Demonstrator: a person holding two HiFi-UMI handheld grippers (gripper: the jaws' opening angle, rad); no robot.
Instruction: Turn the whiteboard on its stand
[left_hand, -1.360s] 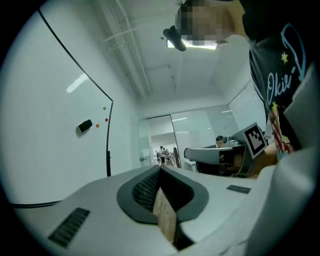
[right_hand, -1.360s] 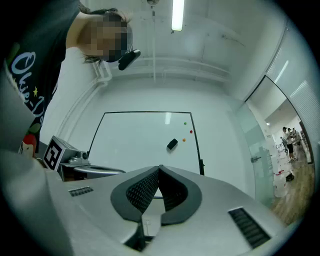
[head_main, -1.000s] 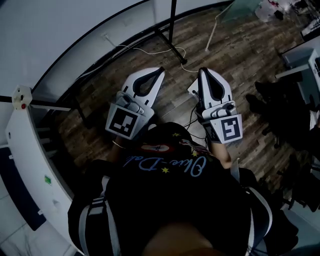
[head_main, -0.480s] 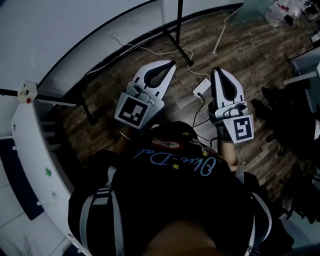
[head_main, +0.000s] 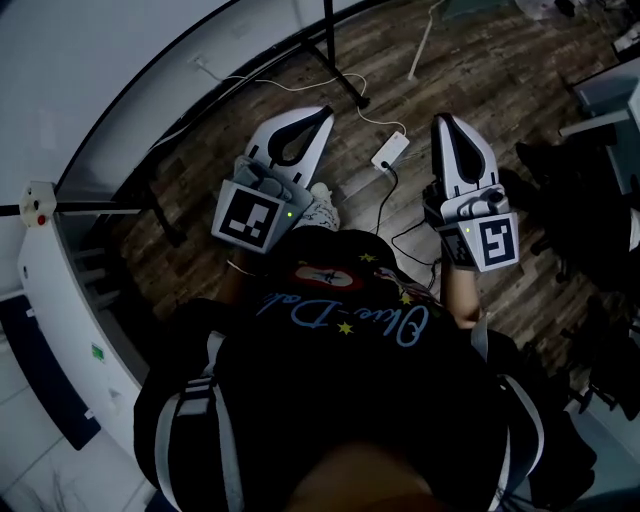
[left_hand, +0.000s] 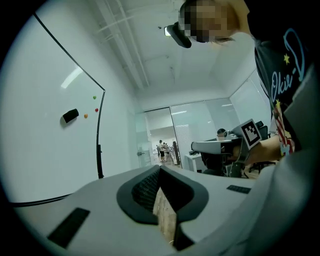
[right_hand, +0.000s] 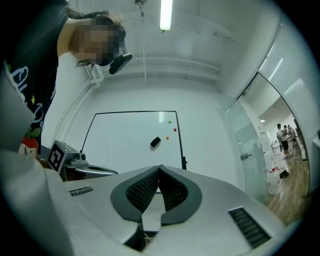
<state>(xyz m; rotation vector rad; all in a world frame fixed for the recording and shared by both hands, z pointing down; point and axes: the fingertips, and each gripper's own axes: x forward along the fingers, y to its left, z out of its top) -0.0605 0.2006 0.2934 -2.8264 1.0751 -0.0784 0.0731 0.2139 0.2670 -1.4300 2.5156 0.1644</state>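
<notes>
The whiteboard (head_main: 130, 70) is seen ahead and to the left on its black stand (head_main: 330, 40), untouched and well apart from both tools. The left gripper (head_main: 322, 113) and the right gripper (head_main: 446, 120) are held out level before the body, each with jaws closed on nothing. The closed tips are judged suited to pushing the board's frame rather than clamping it; the turn is not yet begun.

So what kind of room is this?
Probably an office or meeting room: there's a big whiteboard on a stand, glass walls, and a desk farther back.
</notes>
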